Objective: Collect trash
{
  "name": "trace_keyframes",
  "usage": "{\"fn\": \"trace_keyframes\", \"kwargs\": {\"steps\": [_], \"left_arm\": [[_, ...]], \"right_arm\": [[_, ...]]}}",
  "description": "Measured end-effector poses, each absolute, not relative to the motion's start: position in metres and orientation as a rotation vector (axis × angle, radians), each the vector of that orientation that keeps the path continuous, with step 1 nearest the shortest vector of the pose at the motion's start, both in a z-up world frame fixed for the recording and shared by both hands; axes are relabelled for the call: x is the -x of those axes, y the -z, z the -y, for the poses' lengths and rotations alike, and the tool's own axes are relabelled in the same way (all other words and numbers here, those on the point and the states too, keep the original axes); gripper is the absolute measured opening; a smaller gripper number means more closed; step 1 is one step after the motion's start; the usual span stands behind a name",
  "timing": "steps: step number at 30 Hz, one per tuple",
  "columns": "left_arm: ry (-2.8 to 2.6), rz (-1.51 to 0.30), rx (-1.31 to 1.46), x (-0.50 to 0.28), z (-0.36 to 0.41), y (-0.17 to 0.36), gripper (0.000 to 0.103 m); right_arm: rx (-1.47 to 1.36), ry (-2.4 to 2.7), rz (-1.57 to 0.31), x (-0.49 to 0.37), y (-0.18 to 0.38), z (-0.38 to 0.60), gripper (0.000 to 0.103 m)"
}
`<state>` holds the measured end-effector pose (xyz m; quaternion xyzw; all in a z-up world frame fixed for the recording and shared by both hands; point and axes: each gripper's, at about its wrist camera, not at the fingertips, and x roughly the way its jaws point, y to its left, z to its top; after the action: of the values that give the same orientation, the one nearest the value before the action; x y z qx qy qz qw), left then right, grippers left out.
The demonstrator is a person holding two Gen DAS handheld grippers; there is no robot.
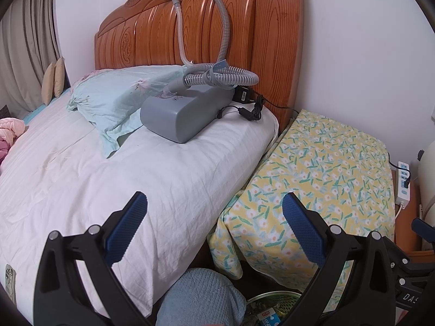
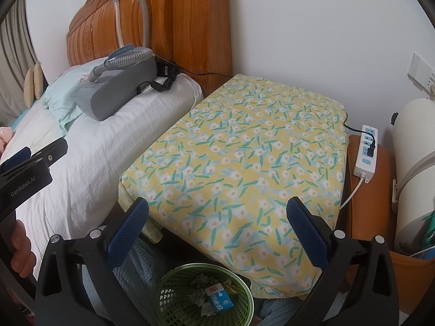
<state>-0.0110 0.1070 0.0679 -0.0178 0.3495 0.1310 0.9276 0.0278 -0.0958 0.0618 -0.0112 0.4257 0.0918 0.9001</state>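
Nearest, low in the right wrist view: green mesh basket (image 2: 205, 293) on the floor, between a blue knitted cloth (image 2: 136, 271) and the foot of the flower-print covered stand (image 2: 244, 149). Inside it, a small blue-and-white carton (image 2: 220, 297) and crumpled wrappers (image 2: 202, 278).

Right gripper (image 2: 217, 231): jaws spread wide, nothing held, hanging just above the basket. Left gripper (image 1: 214, 226): jaws equally wide, nothing held, aimed over the bed edge; the basket rim (image 1: 274, 297) shows at the bottom of its view.

Middle distance: flower-print top is bare. White quilt (image 1: 108, 176) on the bed is bare near the edge.

Farther: grey breathing machine (image 1: 182, 111) with hose (image 1: 223, 27) draped over the wooden headboard (image 1: 217, 27); power strip (image 2: 365, 152) beside the stand. These are not trash.

Judgement: collected items already sit in the basket; no loose trash visible on either surface. Step looks late, possibly a final check. Next move calls for scanning for leftovers or gripping the basket rim.
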Motion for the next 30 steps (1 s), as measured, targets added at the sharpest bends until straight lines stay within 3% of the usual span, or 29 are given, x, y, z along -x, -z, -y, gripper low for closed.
{"fn": "trace_keyframes", "kwargs": {"steps": [30], "left_arm": [[-0.279, -0.721, 0.032, 0.013, -0.11, -0.0622, 0.095]], "right_arm": [[0.024, -0.188, -0.888, -0.0278, -0.0563, 0.0948, 0.101]]}}
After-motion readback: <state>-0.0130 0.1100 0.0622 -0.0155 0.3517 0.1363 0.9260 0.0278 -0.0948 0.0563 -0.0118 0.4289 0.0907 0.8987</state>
